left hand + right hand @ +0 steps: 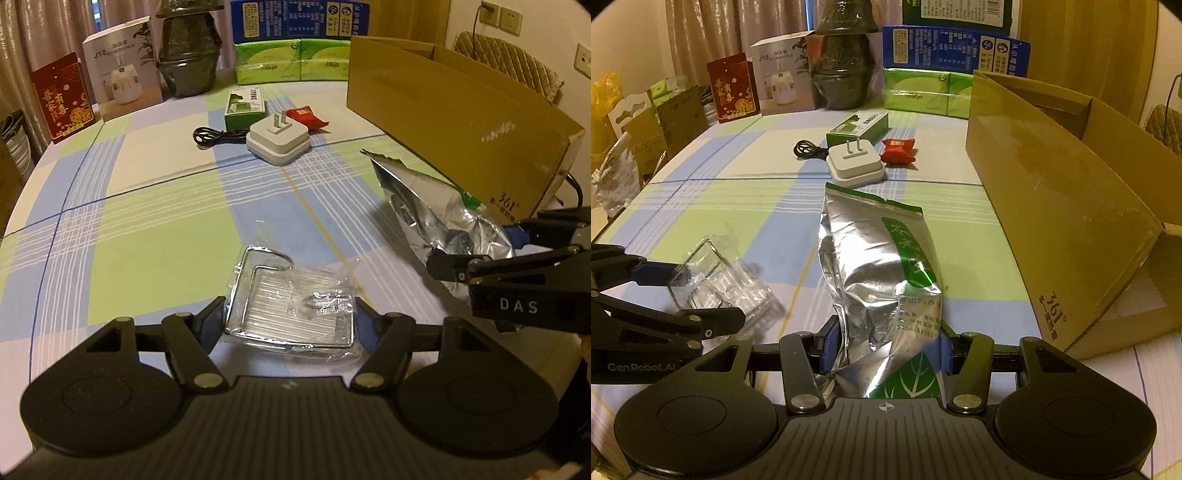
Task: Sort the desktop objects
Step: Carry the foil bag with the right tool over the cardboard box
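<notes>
Right tongs [884, 349]: clamped on near end of silver foil pouch [879, 266]; pouch lies on bench [746, 206], just left of open cardboard box [1060, 206].
Left tongs [290, 325]: fingers either side of wire rack in clear wrap [291, 314]; contact w/ rack: cannot tell. Rack left of pouch, near.
White plug adapter [277, 142], black cable [210, 136], red packet [306, 118], green carton [245, 105]: beyond pouch, left of box.

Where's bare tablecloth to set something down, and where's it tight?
Free: left half of the table, between wire rack and red box; also the strip between foil bag and charger. Tight: charger, cable, green box, red packet cluster; bag beside carton.
</notes>
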Motion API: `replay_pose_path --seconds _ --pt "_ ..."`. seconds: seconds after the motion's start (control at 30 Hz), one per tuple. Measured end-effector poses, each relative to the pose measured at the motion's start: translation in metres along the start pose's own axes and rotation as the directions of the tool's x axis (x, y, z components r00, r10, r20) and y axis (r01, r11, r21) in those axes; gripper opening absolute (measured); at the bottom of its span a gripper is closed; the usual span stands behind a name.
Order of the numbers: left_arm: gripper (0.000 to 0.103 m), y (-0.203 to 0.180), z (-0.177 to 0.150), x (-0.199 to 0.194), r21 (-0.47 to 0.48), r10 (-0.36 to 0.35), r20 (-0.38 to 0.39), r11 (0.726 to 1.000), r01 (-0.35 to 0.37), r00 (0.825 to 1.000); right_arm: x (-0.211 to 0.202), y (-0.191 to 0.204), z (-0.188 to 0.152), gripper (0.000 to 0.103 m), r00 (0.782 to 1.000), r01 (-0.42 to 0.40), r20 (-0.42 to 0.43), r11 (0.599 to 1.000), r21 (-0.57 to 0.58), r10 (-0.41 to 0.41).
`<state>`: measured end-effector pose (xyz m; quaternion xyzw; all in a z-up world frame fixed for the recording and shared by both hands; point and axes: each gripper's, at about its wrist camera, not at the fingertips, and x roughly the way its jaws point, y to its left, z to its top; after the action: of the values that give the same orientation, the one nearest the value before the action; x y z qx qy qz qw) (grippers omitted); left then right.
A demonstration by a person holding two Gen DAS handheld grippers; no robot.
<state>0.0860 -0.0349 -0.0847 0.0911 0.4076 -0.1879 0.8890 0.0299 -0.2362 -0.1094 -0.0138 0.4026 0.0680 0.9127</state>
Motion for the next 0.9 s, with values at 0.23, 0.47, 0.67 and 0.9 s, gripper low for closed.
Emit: replay_pose_path --seconds 0.23,0.47,0.67,0.9 --pt "0.066 -0.003 -0.003 -0.009 -0.054 0.001 0.01 0.999 0.0 1.0 -0.006 0.002 0.002 0.048 1.0 -0.004 -0.005 1.0 0.012 0.004" --pt "0.066 -0.009 -0.008 -0.028 -0.118 0.003 0.022 0.993 0.0 1.0 -0.028 -0.002 0.006 0.048 1.0 -0.005 -0.007 0.999 0.054 0.006" --pt "0.066 -0.016 0.009 -0.057 -0.167 0.036 0.066 0.986 -0.025 0.997 -0.07 -0.002 0.027 0.048 0.997 -0.012 0.075 1.0 0.029 0.01" --pt "0.066 -0.05 0.046 -0.084 -0.162 0.024 0.113 0.987 -0.005 0.993 -0.12 -0.034 0.061 0.048 0.988 0.022 0.151 0.999 0.044 -0.029"
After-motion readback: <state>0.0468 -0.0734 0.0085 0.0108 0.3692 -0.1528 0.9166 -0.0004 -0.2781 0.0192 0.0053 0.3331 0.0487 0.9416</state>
